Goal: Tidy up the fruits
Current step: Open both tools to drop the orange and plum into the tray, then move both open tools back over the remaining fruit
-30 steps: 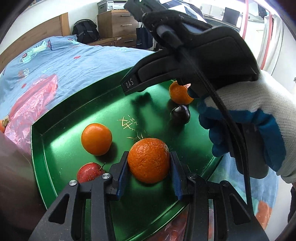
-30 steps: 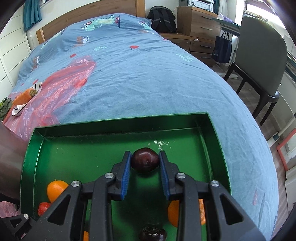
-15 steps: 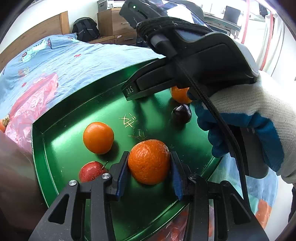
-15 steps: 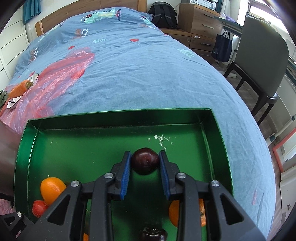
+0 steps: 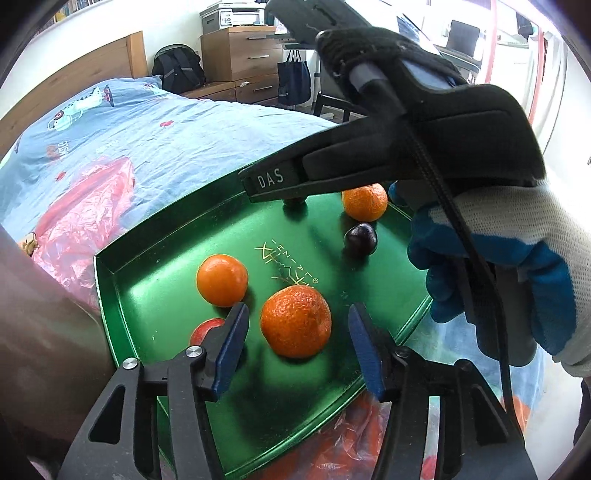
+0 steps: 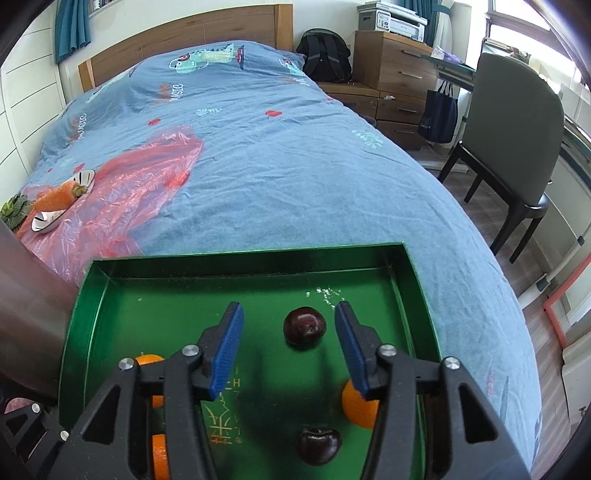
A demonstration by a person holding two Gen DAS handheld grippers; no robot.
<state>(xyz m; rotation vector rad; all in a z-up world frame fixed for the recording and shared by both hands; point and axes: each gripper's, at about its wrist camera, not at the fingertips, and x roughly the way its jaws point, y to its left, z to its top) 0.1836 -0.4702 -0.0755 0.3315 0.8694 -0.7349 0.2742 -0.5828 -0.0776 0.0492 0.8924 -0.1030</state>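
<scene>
A blue-sheeted bed (image 6: 258,155) (wooden headboard (image 6: 184,40)) faces a drawer chest (image 6: 395,66) and grey chair (image 6: 517,122).

Both tools have let go. The left tool (image 5: 297,341), which clamped the rough orange mandarin (image 5: 295,320), is opening, pads clear of it. The right tool (image 6: 290,339) is opening around the dark round plum (image 6: 304,326), now lying free on the green metal tray (image 6: 236,266).

Bedroom surroundings.
A bed (image 6: 258,147) with a blue printed cover carries a pink plastic sheet (image 6: 140,181), a carrot (image 6: 55,197) and a small white dish (image 6: 46,221); beyond stand a black backpack (image 6: 325,55), a wooden dresser (image 6: 399,74) with printer (image 6: 391,20), and a grey chair (image 6: 517,147).
</scene>
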